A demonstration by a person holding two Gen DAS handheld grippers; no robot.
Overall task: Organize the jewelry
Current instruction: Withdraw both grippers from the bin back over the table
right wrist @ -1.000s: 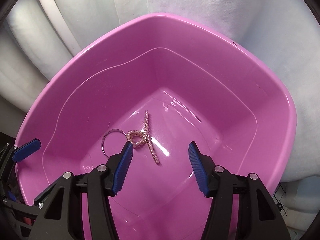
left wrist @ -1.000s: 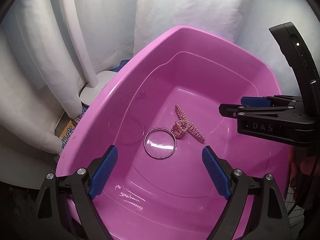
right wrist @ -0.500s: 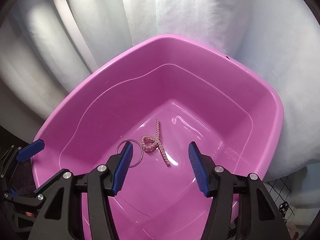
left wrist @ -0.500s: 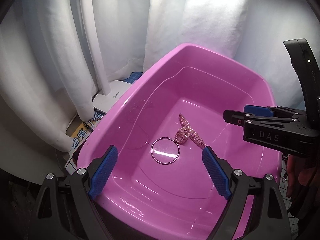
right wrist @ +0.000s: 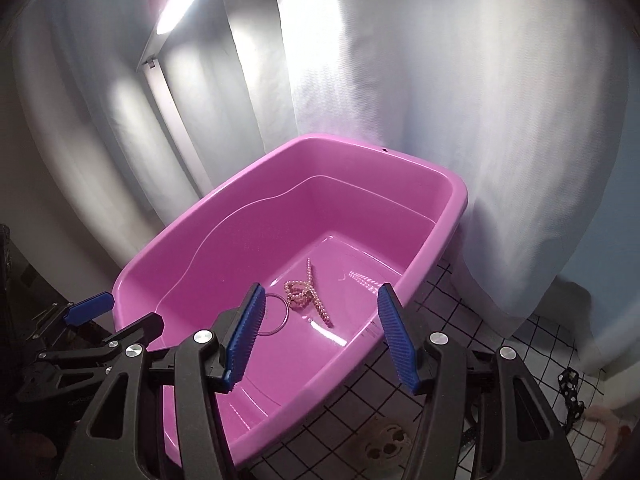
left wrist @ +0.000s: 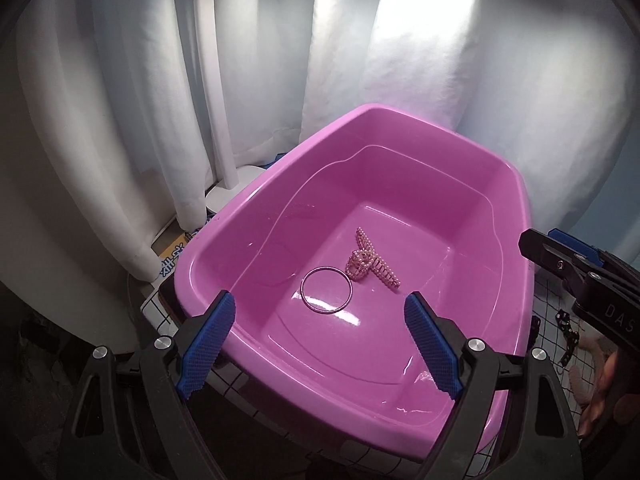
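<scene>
A: Status of jewelry?
B: Pearl hair clip (left wrist: 372, 262) and metal bangle (left wrist: 326, 290) lie touching, frame centre, on the pink tub (left wrist: 420, 120) floor.
A: Grippers?
B: Left gripper (left wrist: 320, 340) wide, right gripper (right wrist: 320, 336) half-wide; both empty. A black chain (right wrist: 570, 390) at lower right remains outside.

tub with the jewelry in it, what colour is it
Pink; the tub shows best in the left wrist view.
</scene>
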